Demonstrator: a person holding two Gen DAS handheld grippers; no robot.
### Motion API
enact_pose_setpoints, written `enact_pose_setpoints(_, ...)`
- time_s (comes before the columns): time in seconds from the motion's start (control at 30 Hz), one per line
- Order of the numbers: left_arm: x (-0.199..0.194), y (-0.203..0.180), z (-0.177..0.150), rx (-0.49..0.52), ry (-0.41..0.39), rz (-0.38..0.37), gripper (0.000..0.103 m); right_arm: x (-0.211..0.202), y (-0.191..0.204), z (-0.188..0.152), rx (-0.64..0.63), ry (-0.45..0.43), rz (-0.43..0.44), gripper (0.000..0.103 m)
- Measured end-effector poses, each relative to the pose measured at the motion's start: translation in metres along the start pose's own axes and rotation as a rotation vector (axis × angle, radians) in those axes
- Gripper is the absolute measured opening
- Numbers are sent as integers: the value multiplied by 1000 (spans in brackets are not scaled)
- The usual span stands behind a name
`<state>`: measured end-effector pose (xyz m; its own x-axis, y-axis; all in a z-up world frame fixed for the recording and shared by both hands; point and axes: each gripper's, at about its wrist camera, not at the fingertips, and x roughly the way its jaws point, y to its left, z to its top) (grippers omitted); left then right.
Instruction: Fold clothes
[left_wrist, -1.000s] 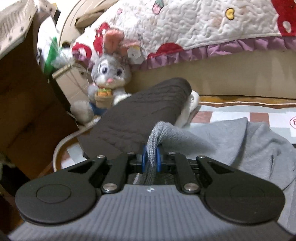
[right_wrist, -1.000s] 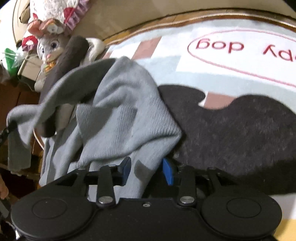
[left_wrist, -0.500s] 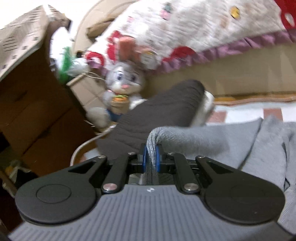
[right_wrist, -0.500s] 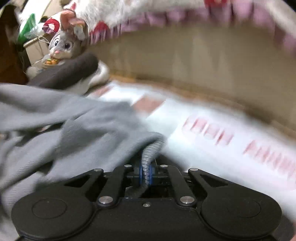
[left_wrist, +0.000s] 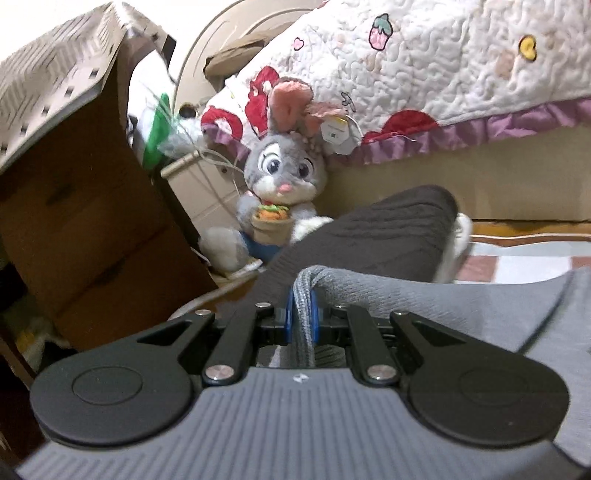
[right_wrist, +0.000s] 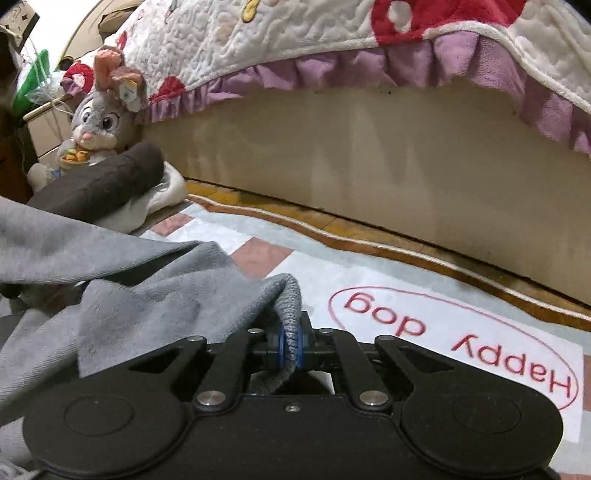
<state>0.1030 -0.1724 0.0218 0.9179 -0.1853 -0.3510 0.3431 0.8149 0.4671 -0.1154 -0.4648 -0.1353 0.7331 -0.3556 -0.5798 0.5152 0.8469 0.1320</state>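
The blue-padded fingers of our left gripper are pressed together on a bunched ribbed edge of the grey sweater, so tightly that only thin slivers of the pads show on either side of the knit. In the left wrist view, the far left is filled by a tall brown cardboard box, its top cut off by the frame; just right of it some green plastic and a pale drawer unit are partly hidden and hard to read. Next comes the plush rabbit, seated against the bed, its lower body covered by a dark brown quilted cushion. From our fingers the sweater stretches away rightward over the rug and runs out of the frame, so we cannot see its full shape. Above, the quilted bedspread hangs over the beige bed side. In the right wrist view the sweater fills the left side in loose folds, lifted off the rug, with its lower part hidden behind the gripper body. The right gripper has its fingers clamped on another gathered edge of the same sweater, the knit poking up above them and hanging below. To the right lies the rug's red oval with "Happy dog" lettering, upside down to us and partly covered by the gripper.
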Motion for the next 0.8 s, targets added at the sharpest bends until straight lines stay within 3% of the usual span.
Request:
enact_pose_setpoints(0.1, 15, 16, 27, -17, -47, 38, 9, -11, -9, 11, 23, -76, -21, 5)
enact_pose_setpoints(0.17, 32, 29, 48, -52, -85, 102, 10, -13, -6, 22, 3, -112, -17, 5)
enact_pose_setpoints(0.23, 59, 38, 62, -99, -51, 139, 14, -6, -2, 29, -7, -117, -3, 9)
enact_pose_setpoints(0.27, 75, 40, 65, -116, -1, 128, 25, 4, 0, 30, -21, -92, 21, 11)
enact_pose_setpoints(0.3, 91, 37, 62, -105, 75, 79, 57, 15, -1, 28, -35, -57, 41, 15)
enact_pose_setpoints(0.33, 102, 30, 55, -70, 148, 30, 60, 26, -2, 26, -47, -19, 62, 27)
enact_pose_setpoints(0.37, 106, 22, 47, -32, 191, -7, 60, 34, -4, 23, -45, 31, 82, 29)
enact_pose_setpoints(0.43, 86, 2, 22, 35, 173, -54, 61, 39, -15, 16, 19, 122, 112, 30)
enact_pose_setpoints(0.53, 42, -19, -18, 34, 165, -222, 62, 29, -35, 10, 209, 242, 162, 36)
enact_pose_setpoints(0.67, -16, -27, -69, -41, 226, -396, 63, 0, -52, -6, 416, 355, 275, 47)
enact_pose_setpoints(0.8, -71, -23, -106, -22, 246, -469, 66, -13, -44, -31, 539, 485, 463, 51)
